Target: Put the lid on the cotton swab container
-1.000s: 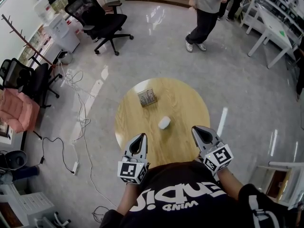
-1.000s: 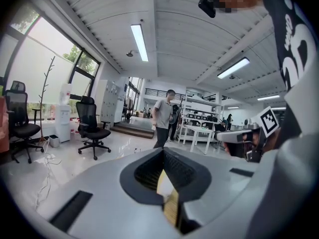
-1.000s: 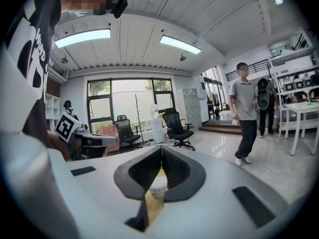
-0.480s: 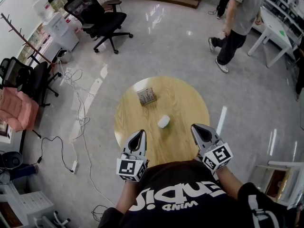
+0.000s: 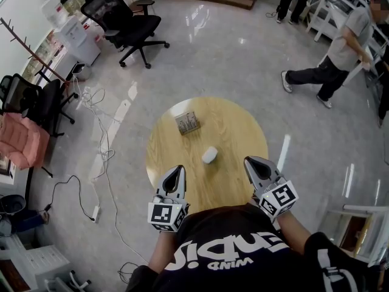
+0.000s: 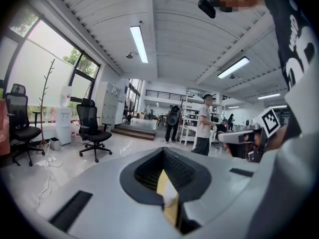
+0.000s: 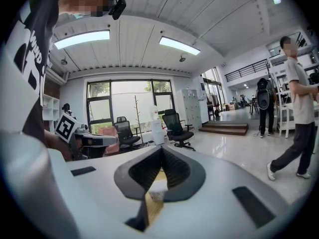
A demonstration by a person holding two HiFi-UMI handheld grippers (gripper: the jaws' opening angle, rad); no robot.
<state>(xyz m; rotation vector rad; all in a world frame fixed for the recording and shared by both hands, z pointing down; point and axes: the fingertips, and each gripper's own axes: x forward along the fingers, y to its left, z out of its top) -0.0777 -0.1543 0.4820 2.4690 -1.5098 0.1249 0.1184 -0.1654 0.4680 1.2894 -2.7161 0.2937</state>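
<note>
On the table (image 5: 237, 132): a small tan box (image 5: 188, 123) lies toward the far left of the round wooden top; a small white rounded piece (image 5: 209, 156) sits near the middle, well apart from the box.
Task's things: the box and the white piece are the only items on the table; at this size I cannot tell which is the swab container and which is the lid. Nothing covers either one.
Left tool (image 5: 176, 171): clenched, the jaws meeting at their tips with nothing between them. It hangs over the near left edge of the table, pointing toward the far side, clear of both items. In the left gripper view (image 6: 162, 156) only a sliver of wooden top shows through the gap under the closed jaws.
Right tool (image 5: 250, 162): clenched and empty, over the near right edge of the table, well apart from the white piece. In the right gripper view (image 7: 160, 156) the white piece (image 7: 157, 194) shows through the gap below the closed jaws, farther off on the wood.
Holder: a person in a black printed T-shirt (image 5: 231, 248), one tool in each hand.
Floor (image 5: 243, 59): glossy grey, with a white cable (image 5: 103, 157) trailing left of the table.
Surroundings: a black office chair (image 5: 124, 23) at the far left; another person (image 5: 337, 59) striding at the far right.
</note>
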